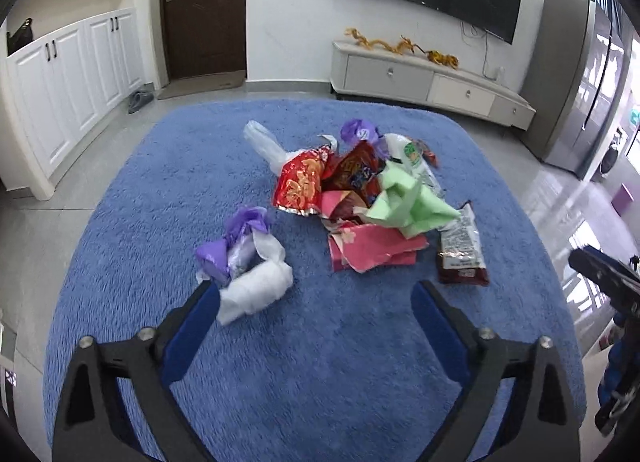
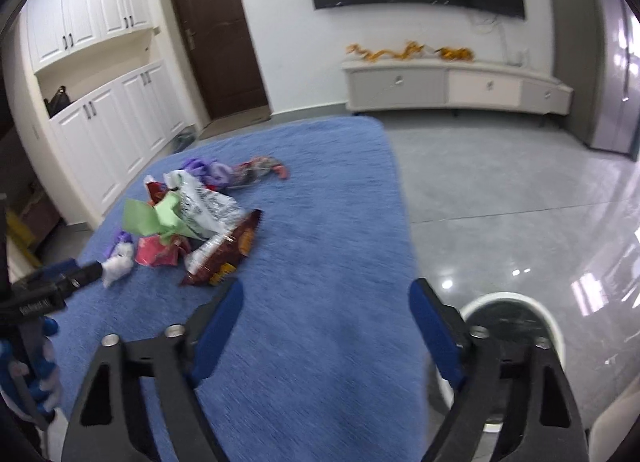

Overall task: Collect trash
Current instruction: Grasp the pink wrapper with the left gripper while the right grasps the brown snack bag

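A pile of trash (image 1: 360, 190) lies on a blue rug (image 1: 320, 342): red foil wrappers, pink paper, green paper, a dark snack bag (image 1: 462, 252). A purple and white wad (image 1: 248, 262) lies apart on the pile's left. My left gripper (image 1: 316, 298) is open above the rug, its left fingertip touching or just over the white wad. My right gripper (image 2: 326, 298) is open and empty over the rug's right part, right of the pile (image 2: 192, 222). A white bin with a dark liner (image 2: 516, 326) sits on the floor by its right finger.
A grey tiled floor (image 2: 500, 190) surrounds the rug. White cabinets (image 1: 68, 102) line the left wall. A brown door (image 1: 206, 10), a TV and a low white TV stand (image 1: 424, 78) are at the back. A grey fridge (image 1: 576, 82) stands far right.
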Motion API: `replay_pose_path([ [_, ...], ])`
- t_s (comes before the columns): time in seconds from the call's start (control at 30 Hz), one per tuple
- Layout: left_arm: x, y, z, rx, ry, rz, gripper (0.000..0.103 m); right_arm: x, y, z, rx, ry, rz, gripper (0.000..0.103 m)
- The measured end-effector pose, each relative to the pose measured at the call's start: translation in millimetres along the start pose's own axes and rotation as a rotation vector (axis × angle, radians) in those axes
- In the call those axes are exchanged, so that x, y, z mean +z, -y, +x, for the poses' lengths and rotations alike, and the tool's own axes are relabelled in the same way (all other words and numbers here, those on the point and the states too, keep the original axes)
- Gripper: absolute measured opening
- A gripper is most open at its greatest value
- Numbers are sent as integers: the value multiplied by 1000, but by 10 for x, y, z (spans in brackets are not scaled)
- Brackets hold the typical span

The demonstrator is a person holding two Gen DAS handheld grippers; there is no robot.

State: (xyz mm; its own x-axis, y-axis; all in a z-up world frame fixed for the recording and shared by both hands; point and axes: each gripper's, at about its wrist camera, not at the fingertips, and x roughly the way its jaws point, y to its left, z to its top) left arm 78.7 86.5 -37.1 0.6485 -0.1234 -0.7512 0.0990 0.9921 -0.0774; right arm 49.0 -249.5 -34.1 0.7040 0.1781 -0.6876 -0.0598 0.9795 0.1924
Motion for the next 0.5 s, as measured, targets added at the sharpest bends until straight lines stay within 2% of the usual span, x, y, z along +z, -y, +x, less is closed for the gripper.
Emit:
replay_pose_path([
  [0.1, 94, -99, 90, -55, -16, -16, 78, 120, -134, 207, 40, -24, -21, 75],
  [0.2, 213, -99, 197, -124, -29, -4, 69, 222, -270, 439, 90, -58, -35, 69],
  [0.4, 350, 80, 483, -228, -87, 75, 67, 367, -369, 834, 172, -136, 18, 63],
  [0.5, 357, 167, 656, -235, -124, 107, 67, 405, -423, 978, 195, -167, 21, 62],
])
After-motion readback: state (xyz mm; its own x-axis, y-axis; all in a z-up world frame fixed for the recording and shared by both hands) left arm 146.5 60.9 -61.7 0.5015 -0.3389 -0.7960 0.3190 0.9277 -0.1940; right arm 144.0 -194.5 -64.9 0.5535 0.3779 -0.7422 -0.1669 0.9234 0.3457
